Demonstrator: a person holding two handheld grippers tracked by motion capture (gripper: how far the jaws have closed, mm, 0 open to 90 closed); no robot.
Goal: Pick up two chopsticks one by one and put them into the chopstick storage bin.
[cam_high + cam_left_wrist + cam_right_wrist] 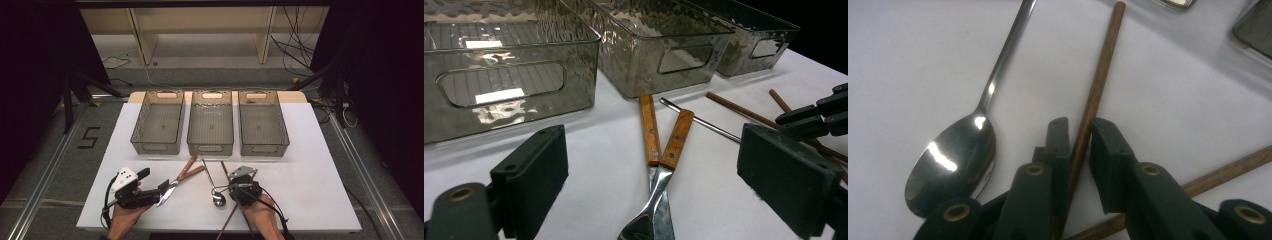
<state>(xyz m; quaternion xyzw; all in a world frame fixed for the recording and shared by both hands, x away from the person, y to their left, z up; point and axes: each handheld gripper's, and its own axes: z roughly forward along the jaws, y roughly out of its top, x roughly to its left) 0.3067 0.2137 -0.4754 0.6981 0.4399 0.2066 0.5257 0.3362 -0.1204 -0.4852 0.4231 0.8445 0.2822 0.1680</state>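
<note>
- My right gripper (1079,134) has its two black jaws narrowed around a wooden chopstick (1096,95); the stick runs up between the pads, and I read it as pinched, though a thin gap shows on one side.
- That chopstick lies on the white table (310,165), just in front of the middle basket (210,122), slanting back toward me from the basket's near wall.
- A second chopstick (1228,172) crosses beneath the first one near my right gripper, running off to the side from under the jaws.
- A steel spoon (955,155) lies just beside the held chopstick, bowl toward me and handle pointing at the middle basket; bowl and gripper sit close, and I cannot tell whether they touch.
- In the high view my right gripper (243,189) sits in front of the middle basket, with the spoon's bowl at its left.
- My left gripper (654,175) is spread wide, holding nothing, its pads well apart on either side of two wooden-handled utensils (663,145).
- Those two utensils lie crossed on the table in front of the gap between the left basket (158,122) and the middle basket, handles toward the baskets, metal ends toward my left gripper (159,192).
- The right basket (262,122) stands beside the middle basket, on its far side from the left one; all three are smoky, see-through and have nothing inside.
</note>
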